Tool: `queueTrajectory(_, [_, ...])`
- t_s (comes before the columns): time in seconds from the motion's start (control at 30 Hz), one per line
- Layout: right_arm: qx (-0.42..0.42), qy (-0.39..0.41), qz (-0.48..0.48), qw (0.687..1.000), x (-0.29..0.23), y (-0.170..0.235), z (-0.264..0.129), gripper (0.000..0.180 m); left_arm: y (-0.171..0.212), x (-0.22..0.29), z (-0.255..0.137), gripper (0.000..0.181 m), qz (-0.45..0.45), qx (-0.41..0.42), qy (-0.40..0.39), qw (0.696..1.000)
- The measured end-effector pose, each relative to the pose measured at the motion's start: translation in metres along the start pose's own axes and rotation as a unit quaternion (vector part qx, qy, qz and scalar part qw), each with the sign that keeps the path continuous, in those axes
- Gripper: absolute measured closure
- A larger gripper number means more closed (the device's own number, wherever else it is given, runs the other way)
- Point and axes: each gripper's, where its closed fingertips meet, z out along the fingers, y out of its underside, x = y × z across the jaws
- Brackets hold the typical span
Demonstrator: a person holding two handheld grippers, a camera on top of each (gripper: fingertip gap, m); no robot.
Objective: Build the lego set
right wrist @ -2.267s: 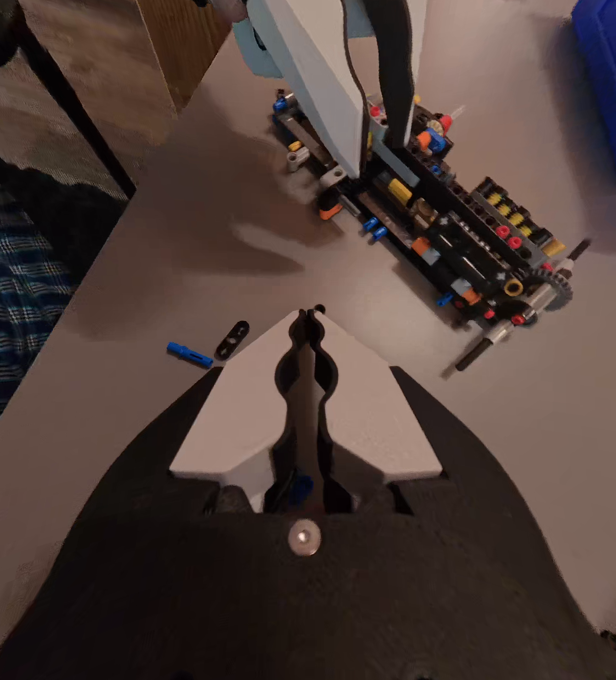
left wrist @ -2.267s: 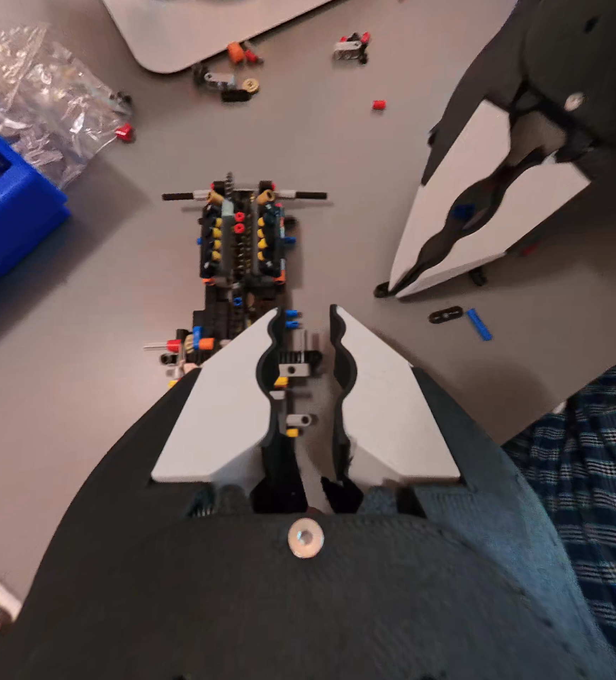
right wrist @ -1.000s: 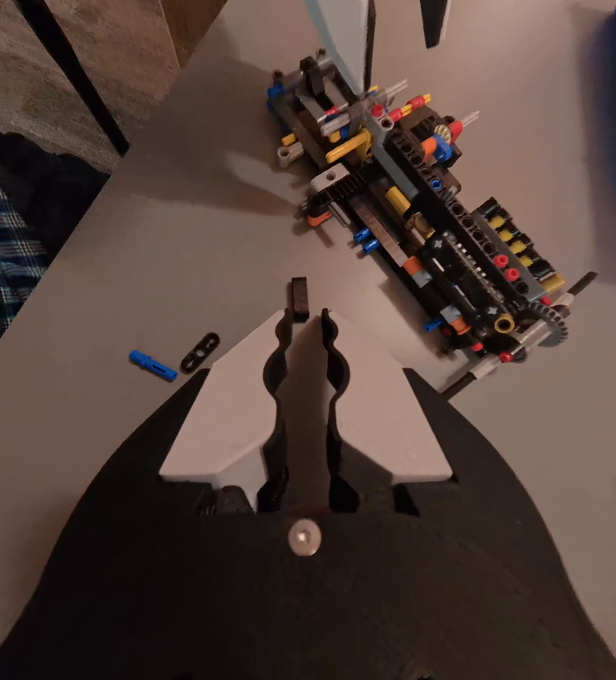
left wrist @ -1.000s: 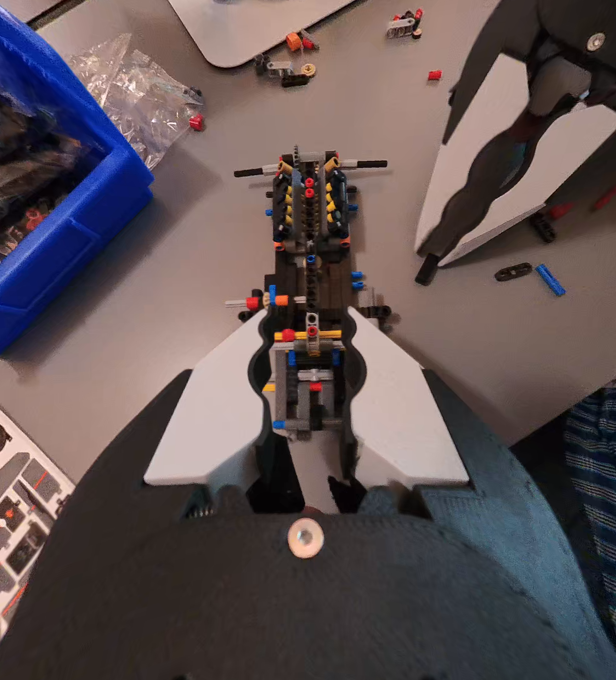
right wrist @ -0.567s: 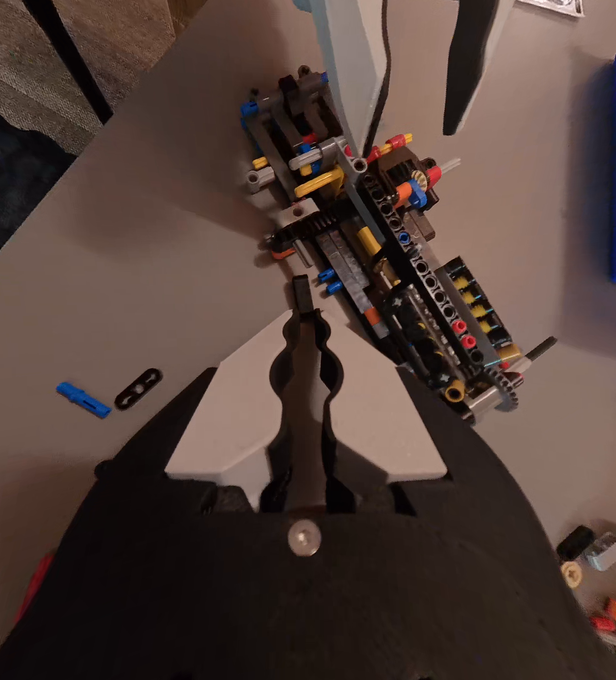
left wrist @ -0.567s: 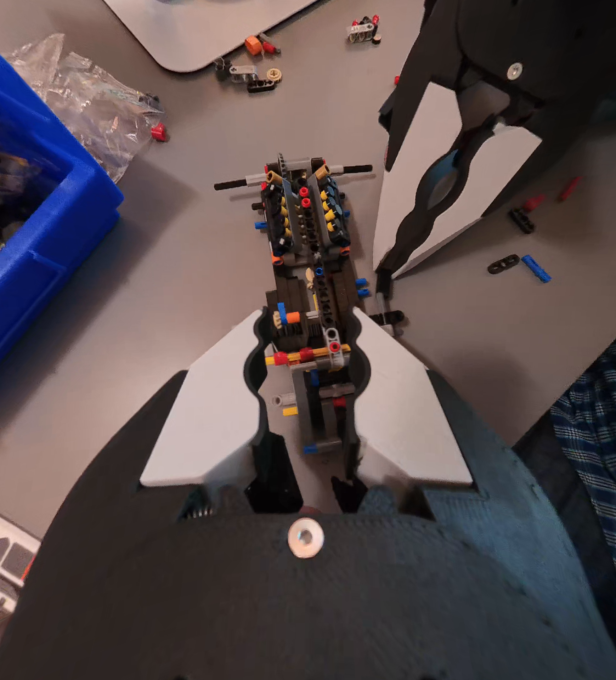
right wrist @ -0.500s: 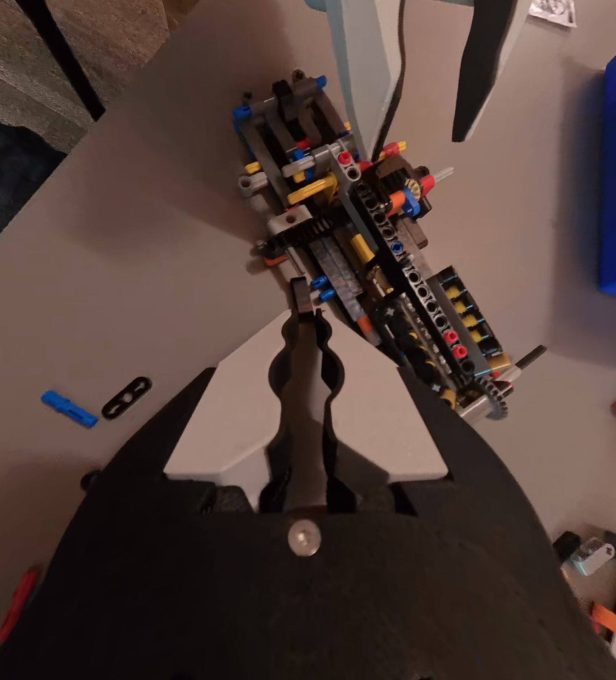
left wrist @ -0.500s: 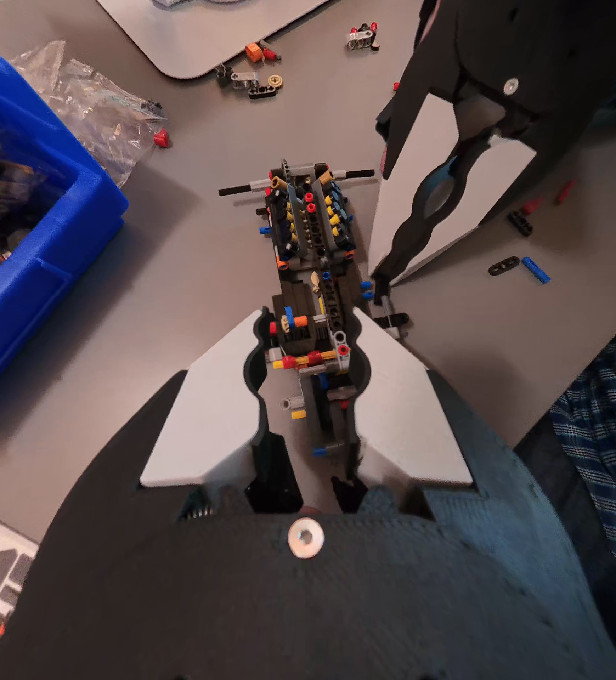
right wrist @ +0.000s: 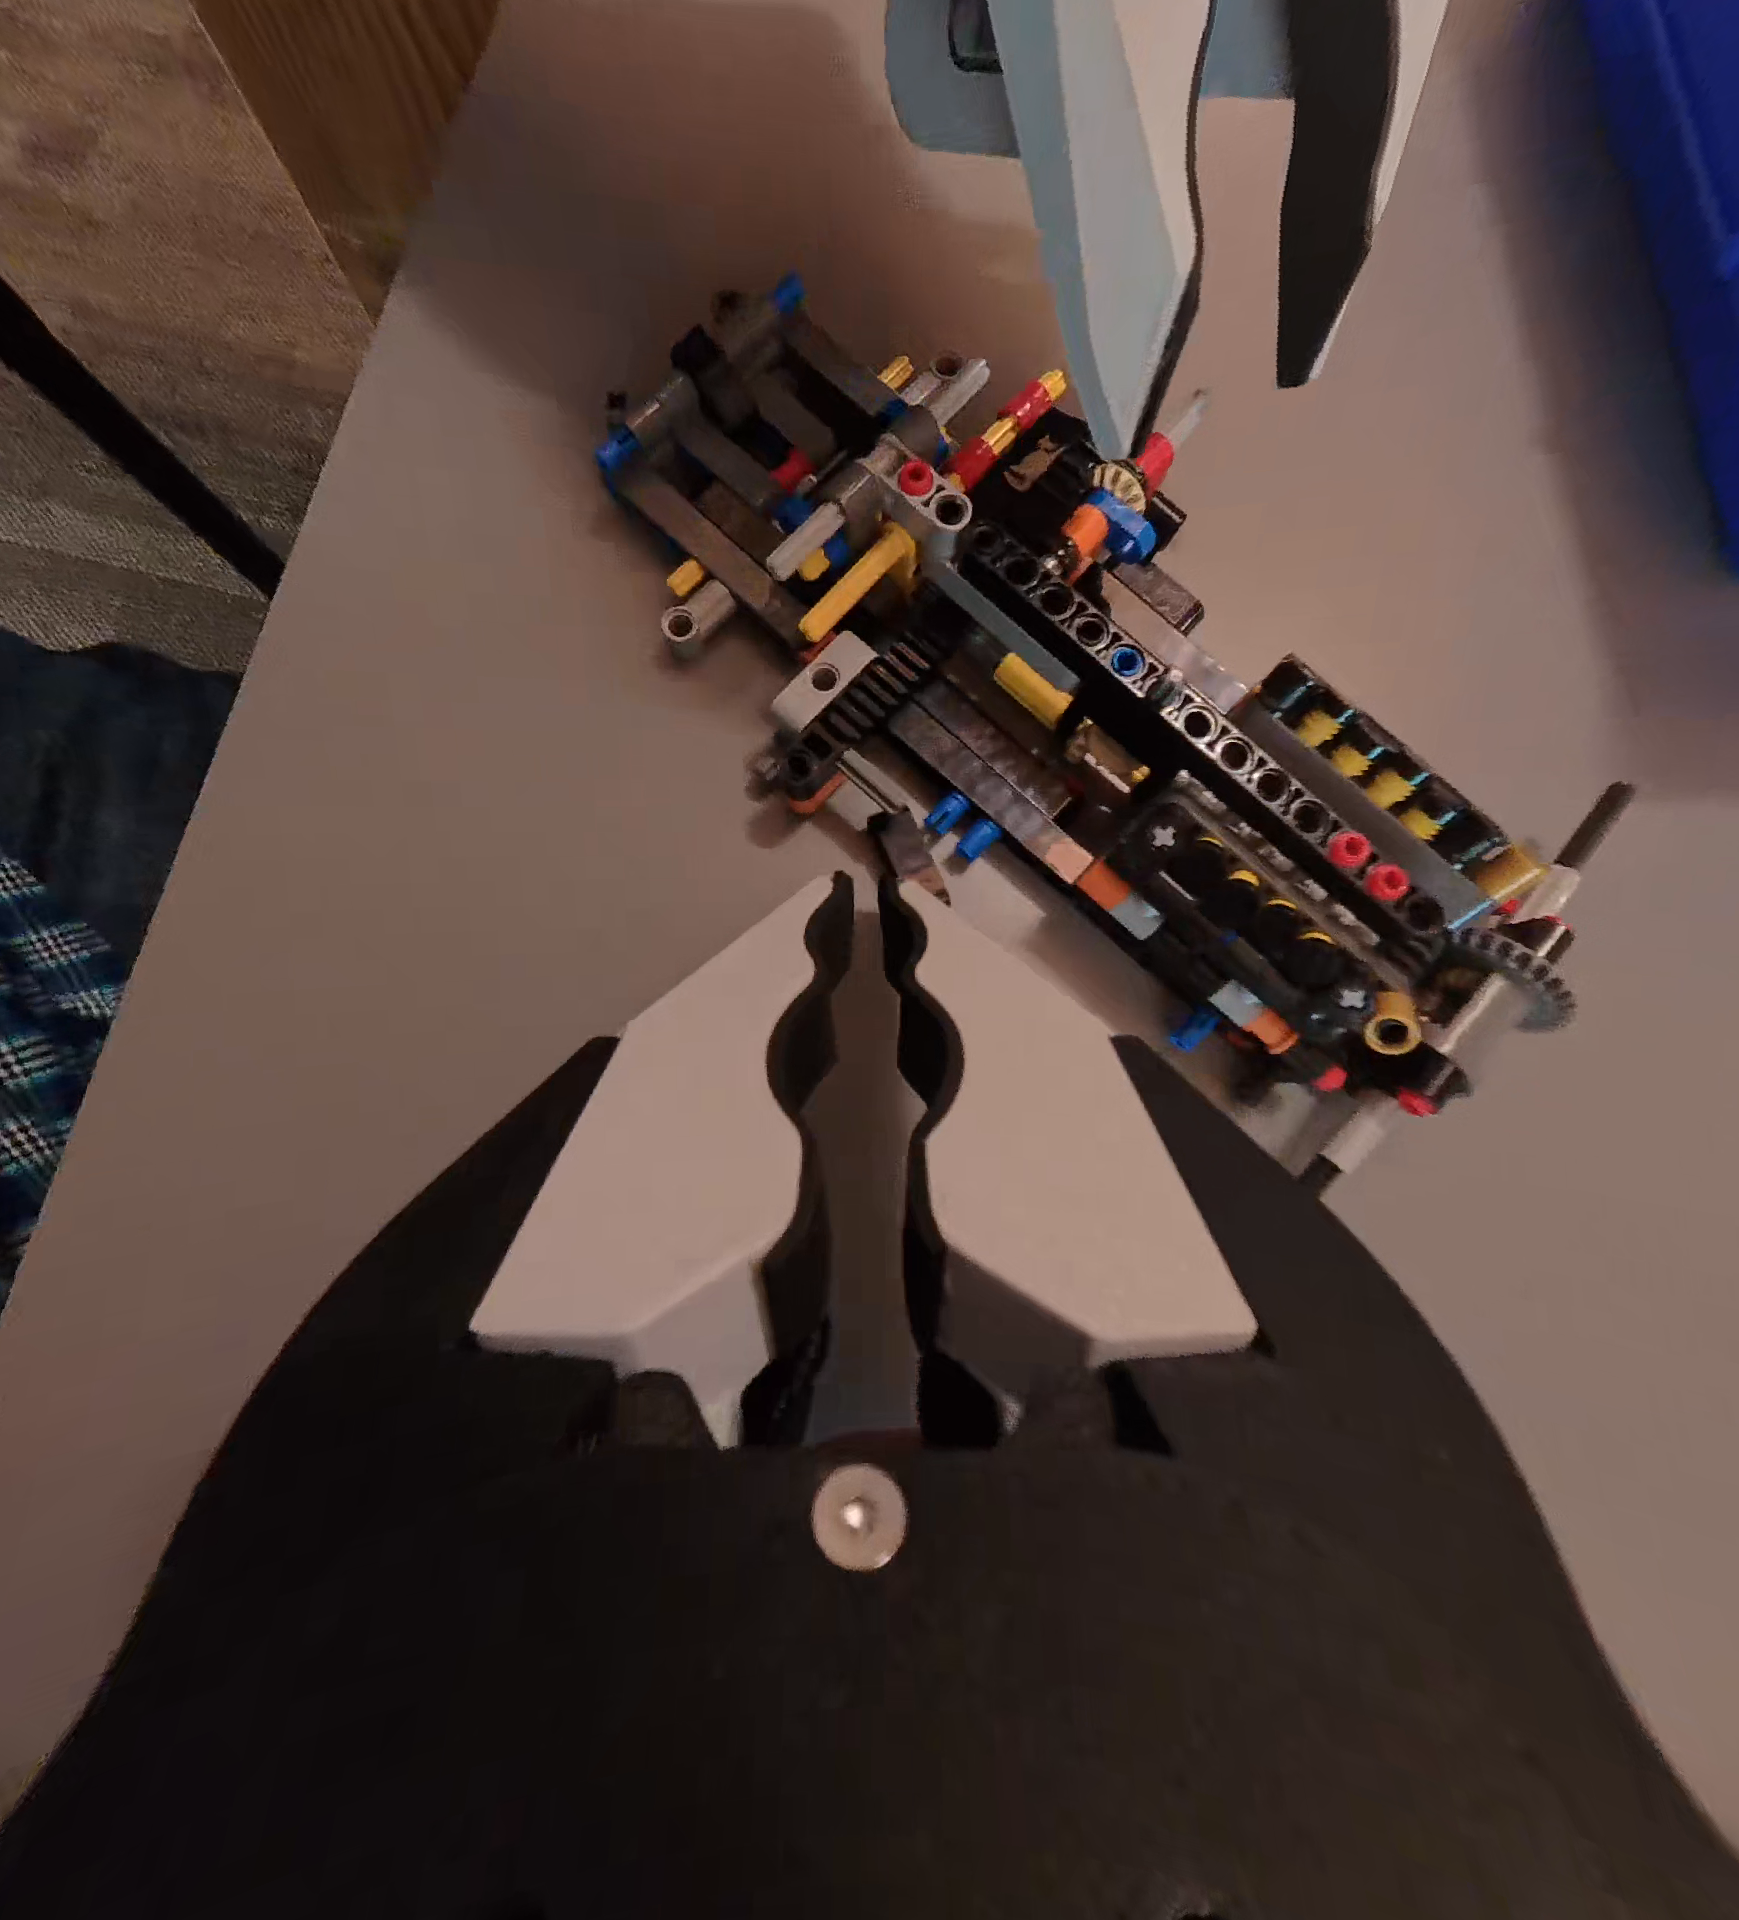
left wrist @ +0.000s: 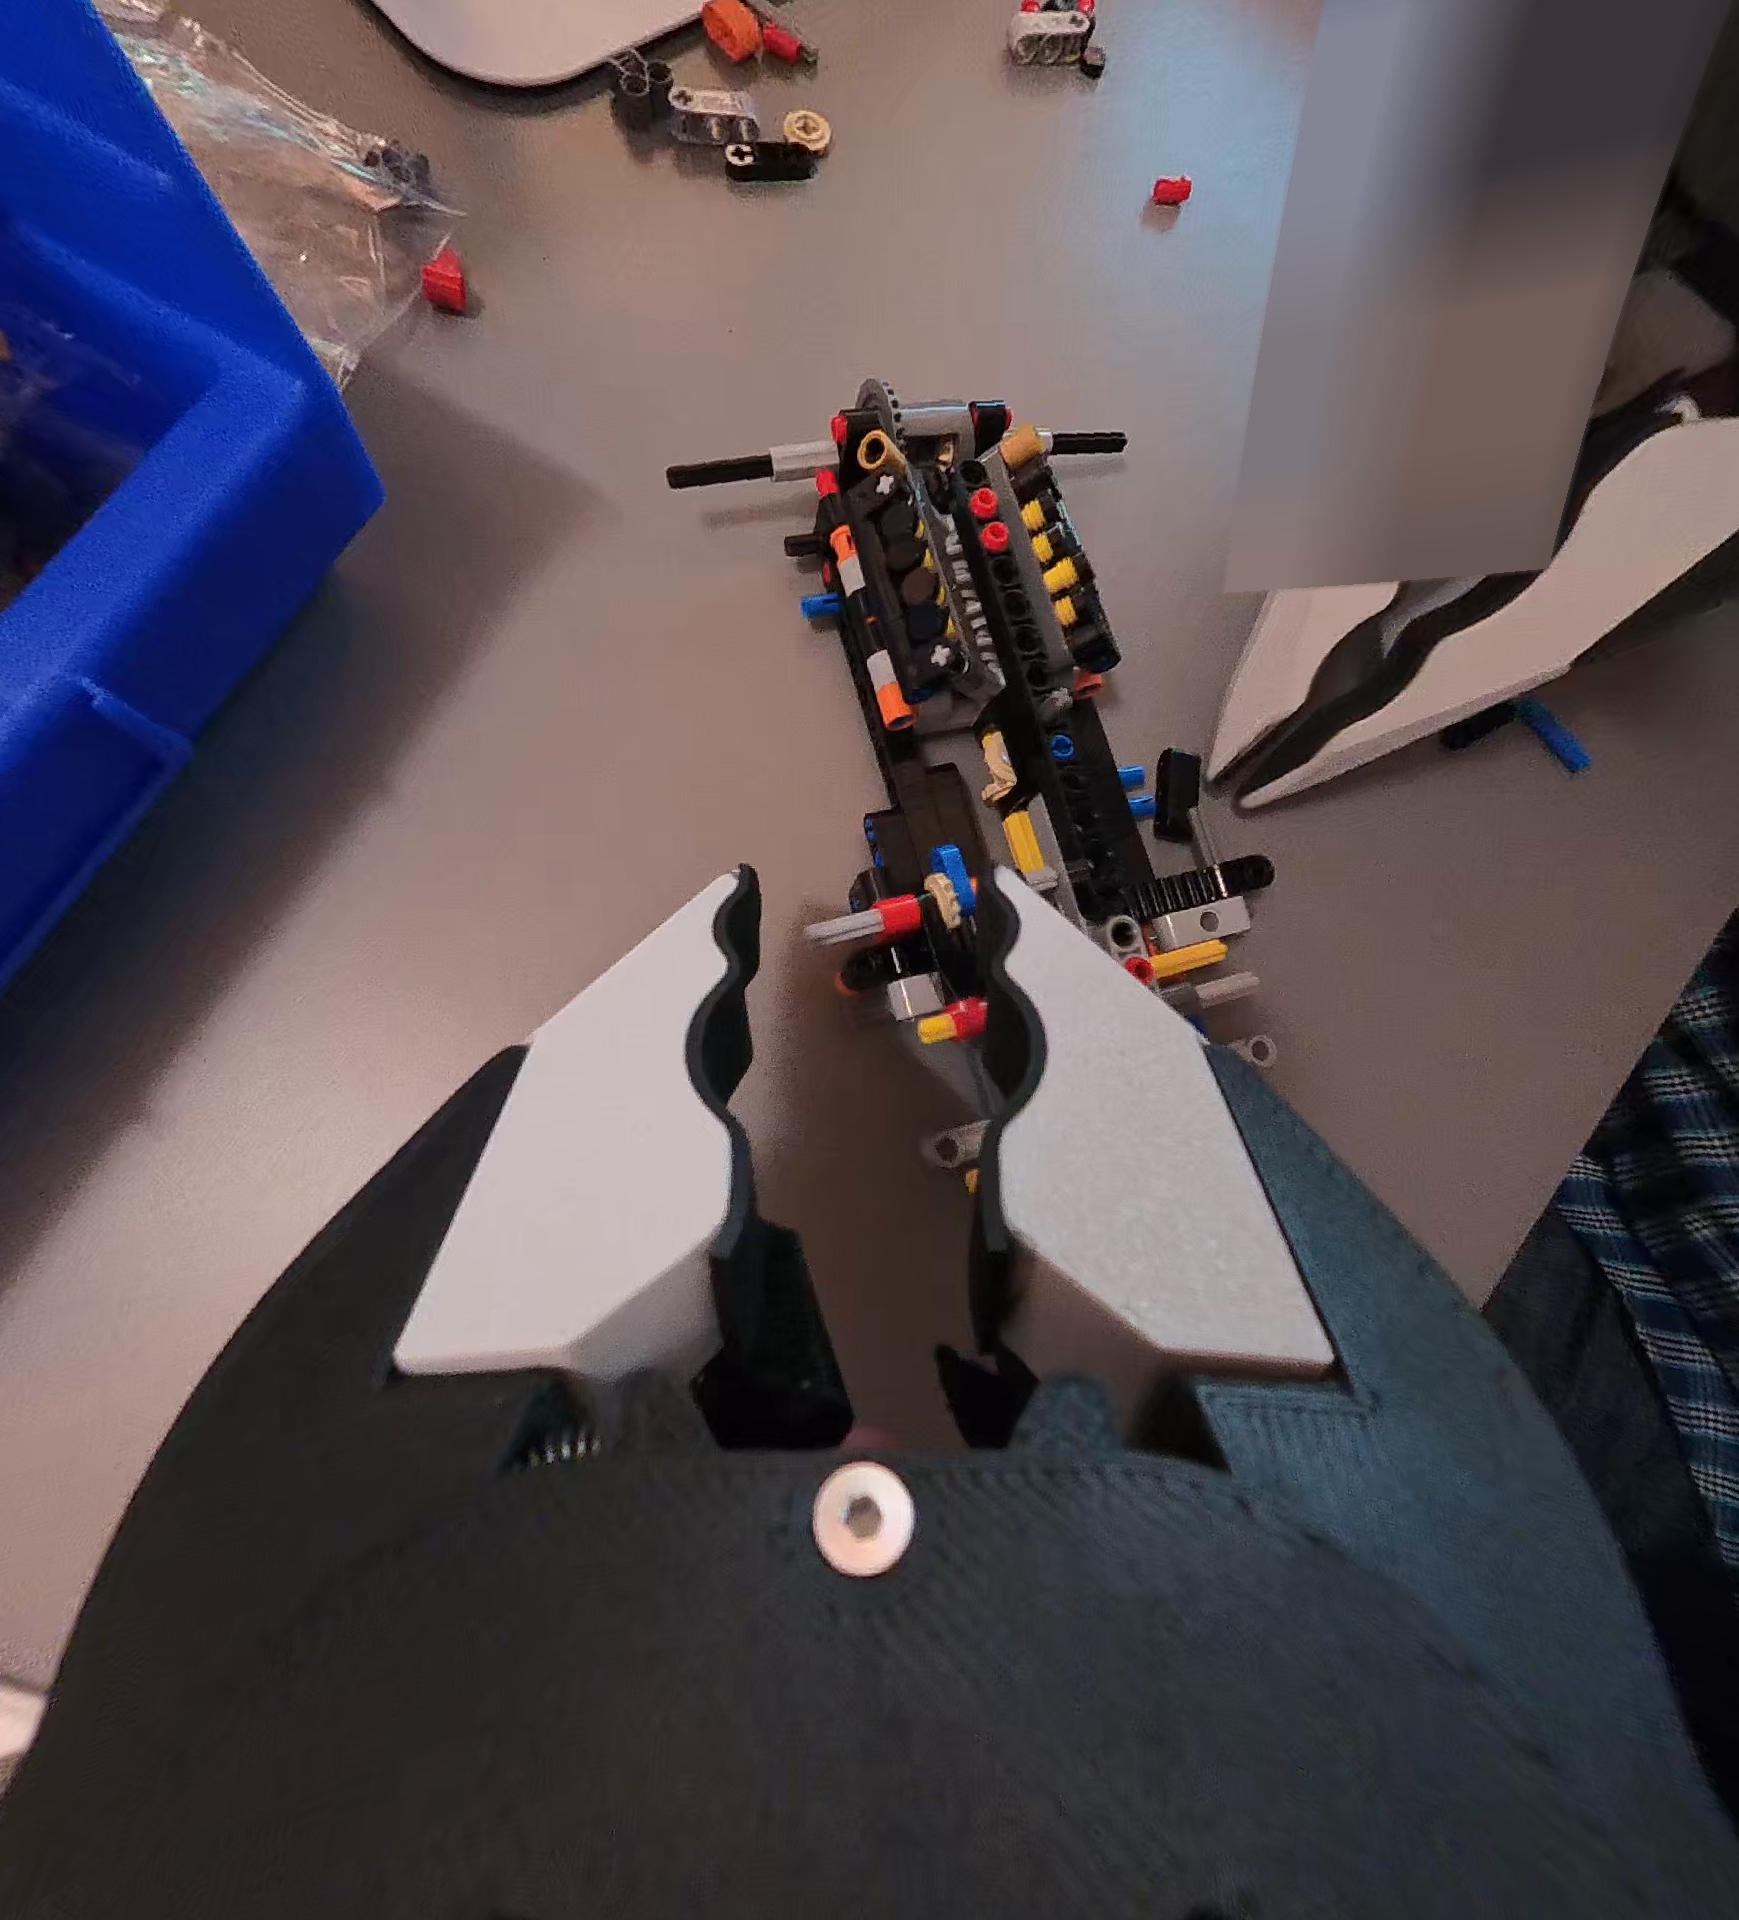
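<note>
The long black lego chassis, with yellow, red and blue pins, lies on the grey table; it also shows in the right wrist view. My left gripper is open and empty. Its right finger overlaps the chassis's near end. In the right wrist view the left gripper comes down onto the chassis from above. My right gripper is shut, its tips at the chassis's side. A small black piece sits just ahead of the tips, by two blue pins. The piece also shows in the left wrist view.
A blue bin stands to the left, with a clear plastic bag behind it. Loose pieces lie by a white board. A blue pin lies near the right gripper. The table edge and plaid cloth are close on the right. To the blue pin: right tips about 11 centimeters, left tips about 20 centimeters.
My right gripper carried the black piece up to the chassis's side; its jaws have narrowed and the piece now sits ahead of the tips. My left gripper shifted left, so the chassis no longer lies between its fingers.
</note>
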Motion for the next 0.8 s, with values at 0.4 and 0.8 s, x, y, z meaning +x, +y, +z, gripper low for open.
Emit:
queueTrajectory(0.4, [0.017,0.036,0.062,0.997,0.01,0.001,0.008,0.178,0.001,0.002,0.021,0.147,-0.023,-0.038,0.077,0.996])
queueTrajectory(0.8, [0.037,0.033,0.066,0.997,0.011,-0.001,0.005,0.177,0.007,0.007,0.032,0.158,-0.05,-0.053,0.078,0.994])
